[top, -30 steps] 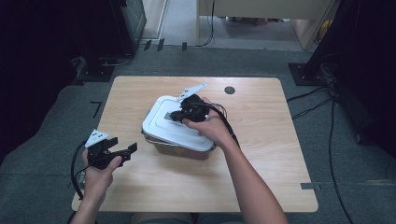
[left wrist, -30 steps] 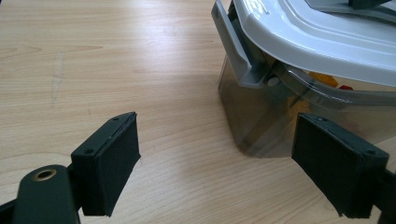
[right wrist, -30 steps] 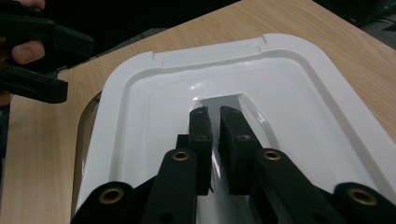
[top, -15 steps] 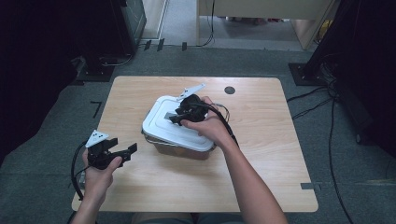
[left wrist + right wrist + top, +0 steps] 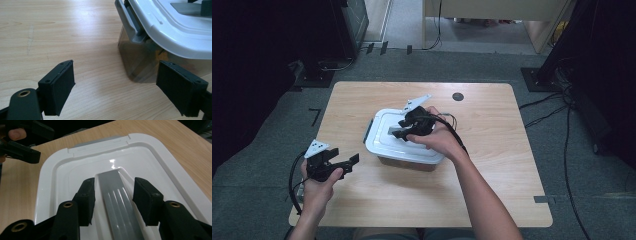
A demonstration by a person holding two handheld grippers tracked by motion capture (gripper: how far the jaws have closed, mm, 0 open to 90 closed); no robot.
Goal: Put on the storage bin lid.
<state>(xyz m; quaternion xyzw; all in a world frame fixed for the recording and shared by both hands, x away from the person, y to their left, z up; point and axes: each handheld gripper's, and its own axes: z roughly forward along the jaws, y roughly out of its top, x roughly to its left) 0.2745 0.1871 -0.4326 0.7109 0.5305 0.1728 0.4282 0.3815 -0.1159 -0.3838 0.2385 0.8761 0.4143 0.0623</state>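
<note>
At about 8 o'clock of the wooden table (image 5: 492, 200) in the high view, the left gripper (image 5: 343, 163) was held in the person's left hand (image 5: 315, 190), low over the tabletop and pointed toward 3 o'clock. Its 2 jaws were spread wide and released, with nothing between them; in the left gripper view only bare wood lay in the gap, and the near corner of the box stood beyond the right-hand pad. Near the table's centre, the storage box (image 5: 399, 162) with its white lid (image 5: 384, 145) was seen, the lid seated on a translucent brownish body, with a grey latch (image 5: 132, 27) at the end facing 9 o'clock. On top of the lid, the right gripper (image 5: 401, 128) was held by the right hand (image 5: 439, 141), reaching in from 5 o'clock. In the right gripper view, the grey handle (image 5: 117, 202) was found lying flat in the lid's recess, between the 2 black pads (image 5: 87, 200). The jaws had just been opening, and the pads stood just beside the handle on either side, so the handle was straddled but not clenched. At 12 o'clock from the box, a small dark round mark (image 5: 457, 96) was seen on the tabletop.
</note>
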